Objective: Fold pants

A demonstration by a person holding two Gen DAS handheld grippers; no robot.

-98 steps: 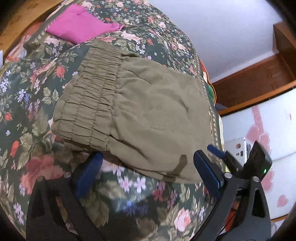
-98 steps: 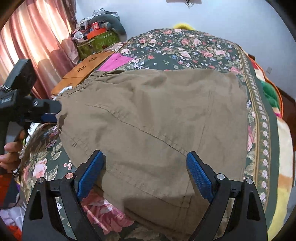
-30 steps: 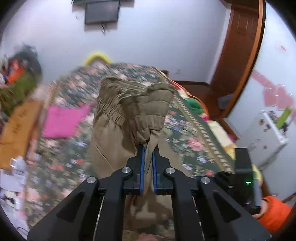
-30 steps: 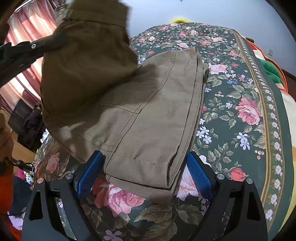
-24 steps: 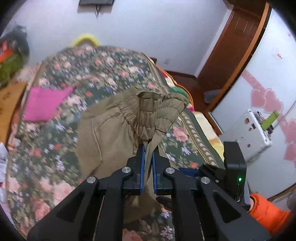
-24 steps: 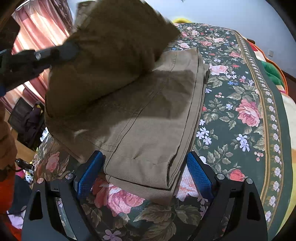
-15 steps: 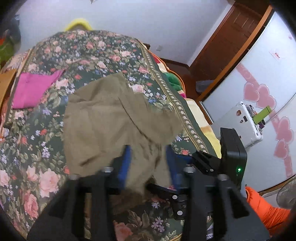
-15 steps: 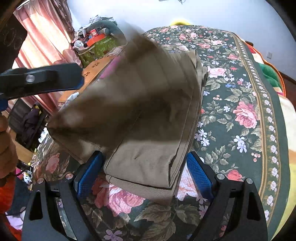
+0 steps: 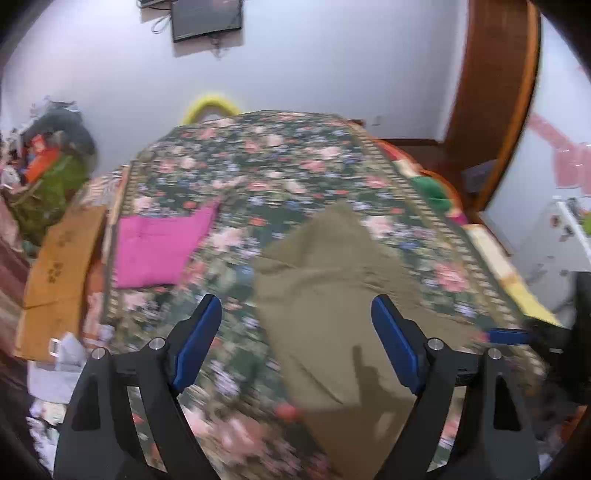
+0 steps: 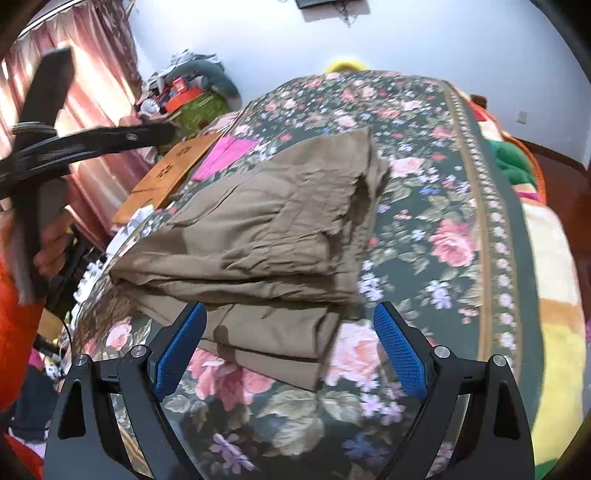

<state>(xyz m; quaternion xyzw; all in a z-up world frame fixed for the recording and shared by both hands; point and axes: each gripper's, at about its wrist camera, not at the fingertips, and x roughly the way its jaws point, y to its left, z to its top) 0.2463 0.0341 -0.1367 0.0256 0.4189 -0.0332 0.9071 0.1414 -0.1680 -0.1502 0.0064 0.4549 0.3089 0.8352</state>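
The folded olive-brown cotton pants (image 10: 273,236) lie on the floral-covered bed (image 10: 443,206). The left hand-held gripper (image 9: 295,343) is opening, empty, above them; the right hand-held gripper (image 10: 291,350) gapes wide at their 6 o'clock edge, holding nothing.

floral bedspread (image 9: 280,173) covers the bed | pink cloth (image 9: 159,247) near its left edge | wall screen (image 9: 206,16) above | green bag (image 10: 201,107) beside curtains (image 10: 99,70)
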